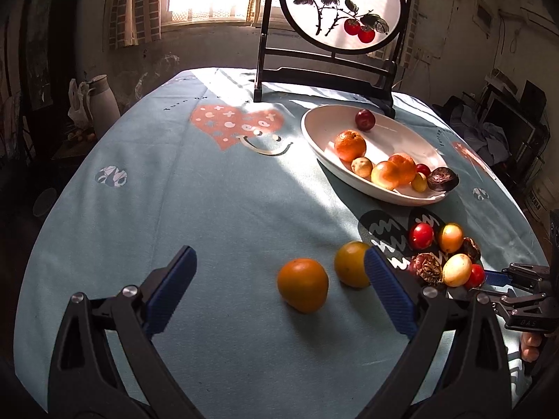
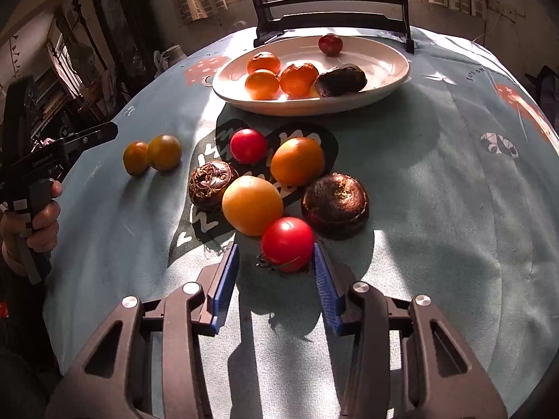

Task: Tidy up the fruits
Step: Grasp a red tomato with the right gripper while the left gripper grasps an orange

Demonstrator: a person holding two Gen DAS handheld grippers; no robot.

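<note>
A white oval bowl (image 1: 316, 136) (image 2: 391, 70) at the back right of the table holds several fruits. Two orange fruits (image 1: 303, 284) (image 1: 351, 263) lie in front of my left gripper (image 1: 279, 255), which is open and empty; they show at left in the right wrist view (image 2: 135, 157) (image 2: 164, 152). My right gripper (image 2: 276, 251) is open, its jaws on either side of a red tomato (image 2: 287, 242) (image 1: 476, 275) without closing on it. Behind it lie yellow-orange fruits (image 2: 252, 205) (image 2: 297, 161), another red tomato (image 2: 248, 146) and two dark wrinkled fruits (image 2: 213, 184) (image 2: 335, 204).
A dark framed screen with a round painting (image 1: 340, 3) stands behind the bowl. The table wears a light blue printed cloth (image 1: 174, 192). A white jug (image 1: 101, 99) stands beyond the left edge. The left gripper's body (image 2: 31, 171) shows at far left of the right view.
</note>
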